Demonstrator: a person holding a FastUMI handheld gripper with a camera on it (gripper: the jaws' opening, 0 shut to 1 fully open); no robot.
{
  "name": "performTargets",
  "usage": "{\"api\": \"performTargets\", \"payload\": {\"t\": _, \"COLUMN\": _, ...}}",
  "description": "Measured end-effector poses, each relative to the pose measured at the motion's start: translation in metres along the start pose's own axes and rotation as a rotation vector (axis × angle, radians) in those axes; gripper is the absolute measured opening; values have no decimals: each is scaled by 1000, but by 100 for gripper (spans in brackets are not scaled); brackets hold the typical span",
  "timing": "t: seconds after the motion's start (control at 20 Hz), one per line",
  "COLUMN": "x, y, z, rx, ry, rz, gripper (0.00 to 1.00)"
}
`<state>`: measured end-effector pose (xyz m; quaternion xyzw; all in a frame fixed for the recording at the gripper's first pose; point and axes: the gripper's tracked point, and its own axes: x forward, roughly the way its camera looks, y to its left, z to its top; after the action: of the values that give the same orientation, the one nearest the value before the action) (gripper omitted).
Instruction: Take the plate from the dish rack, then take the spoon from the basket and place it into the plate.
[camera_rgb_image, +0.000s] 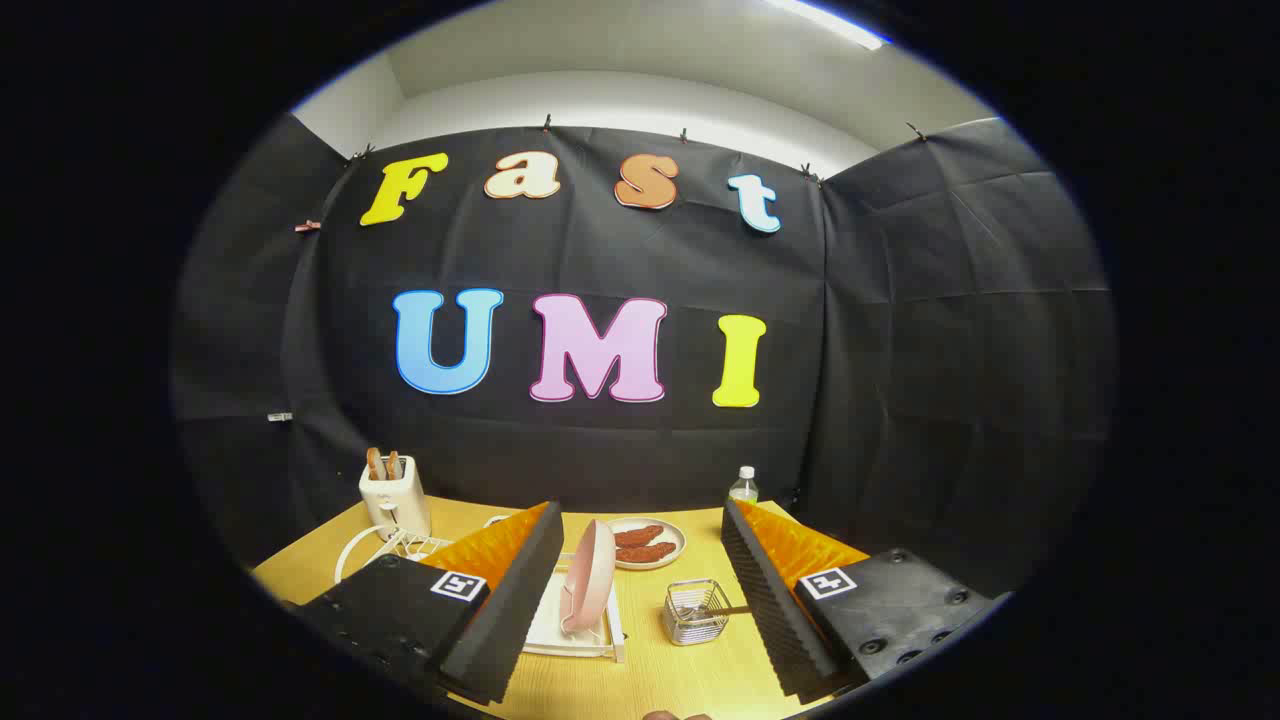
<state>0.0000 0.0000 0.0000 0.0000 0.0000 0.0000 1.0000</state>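
Now, from the gripper view — looking out over a wooden table (640, 680) toward the black booth wall. Gripper (640, 610) spread wide, fingers well apart, gripping nothing, raised above the table short of the goods. Between the fingers and just ahead: pink plate (588, 590), standing on edge in the white dish rack (560, 625), tilted a little, rim turned toward the camera so it reads as a narrow upright sliver. Nearer the left finger than the right. Long axis running up-and-down and away, roughly in line with the fingers — so closing across its thin rim looks workable from straight on, judging by this angle, though a slight drift left seems called for first. Beside the rack, toward the right finger: small wire basket (695, 610) with a spoon (720, 608) lying in it, handle poking out toward that finger. Both apart from the fingers, untouched. Beyond them, a second plate with reddish-brown food (645, 545); further back a water bottle (742, 485); off beyond the left finger, a white toaster (394, 500) with bread sticking up. Plate not yet lifted, spoon not yet moved — first step in hand.
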Motion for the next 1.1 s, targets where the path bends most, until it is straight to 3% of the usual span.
{"api": "performTargets", "payload": {"t": 1.1, "x": 23, "y": 11, "z": -7, "rx": -40, "ry": 25, "rz": 52, "gripper": 98}}
